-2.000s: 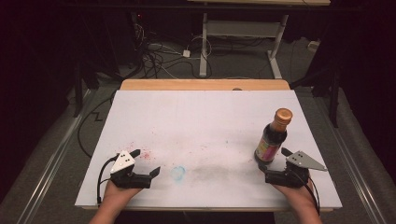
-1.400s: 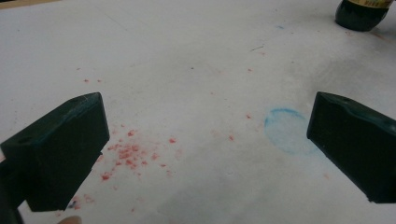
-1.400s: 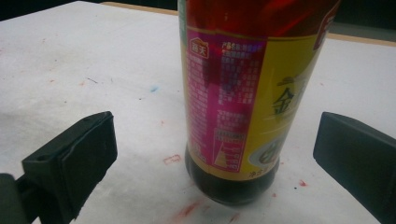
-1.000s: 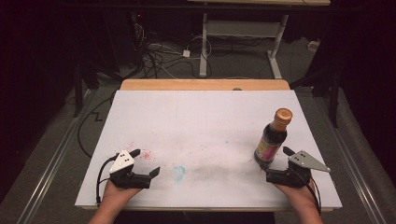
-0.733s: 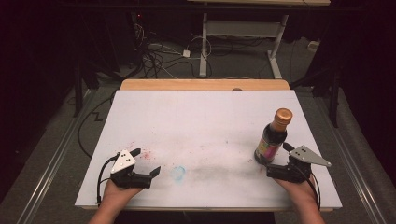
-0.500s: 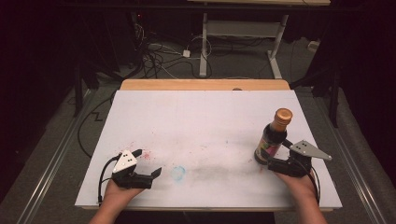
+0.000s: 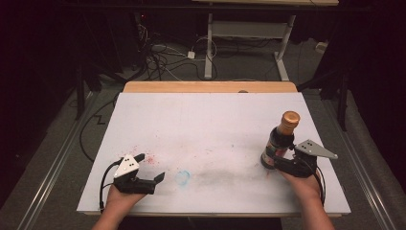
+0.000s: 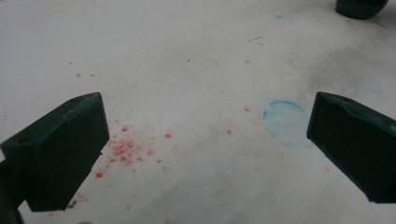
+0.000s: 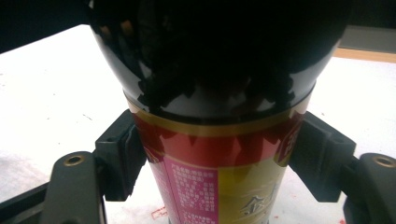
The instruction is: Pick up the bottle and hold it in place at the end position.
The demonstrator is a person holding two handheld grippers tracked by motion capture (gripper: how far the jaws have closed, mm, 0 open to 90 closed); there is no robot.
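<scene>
- From above, the light falls on my white table [image 7: 210, 124]; the room around it is very dark.
- My bottle [image 9: 219, 140] is very close to the right camera, so it is soft, and its dark shoulder carries a pale reflection.
- The left gripper view is bright and fairly sharp.

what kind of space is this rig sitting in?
Probably a lab or workshop data-collection bay, not a home. A stained white table stands on a dark floor, with loose cables and a white desk frame behind. The right gripper is clamped on a dark sauce bottle.
</scene>
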